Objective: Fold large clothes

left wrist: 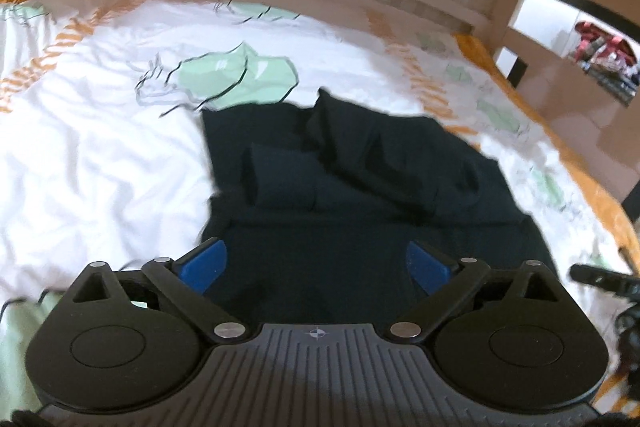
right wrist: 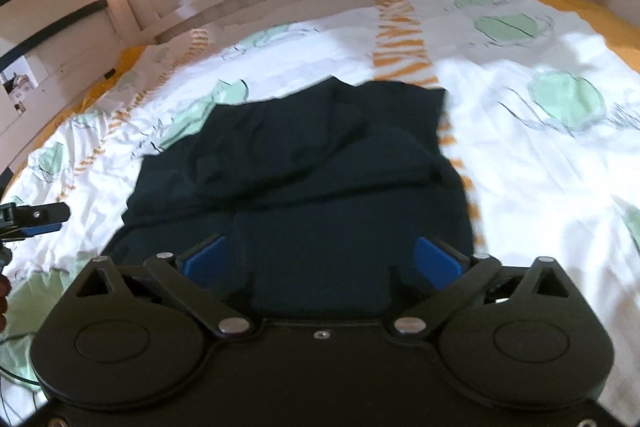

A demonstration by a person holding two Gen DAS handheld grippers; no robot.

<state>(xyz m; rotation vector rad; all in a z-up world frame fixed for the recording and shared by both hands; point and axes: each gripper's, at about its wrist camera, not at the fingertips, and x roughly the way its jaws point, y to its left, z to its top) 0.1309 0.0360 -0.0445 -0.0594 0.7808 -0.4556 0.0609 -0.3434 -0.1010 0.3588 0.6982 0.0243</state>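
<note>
2 hand-held tools hover over a dark garment (left wrist: 360, 187) lying partly folded and rumpled on a bed's white duvet (left wrist: 100, 147) with green and orange print. Soft and limp, the cloth looks light and likely to sag and crease when lifted; the near hem corners, on either side, seem the surest places to pinch. The left tool (left wrist: 316, 267) has its blue pads spread wide above the near edge, holding nothing. The right tool (right wrist: 320, 261) is equally wide, empty, above the same near portion. Whether either pad brushes the fabric cannot be told.
</note>
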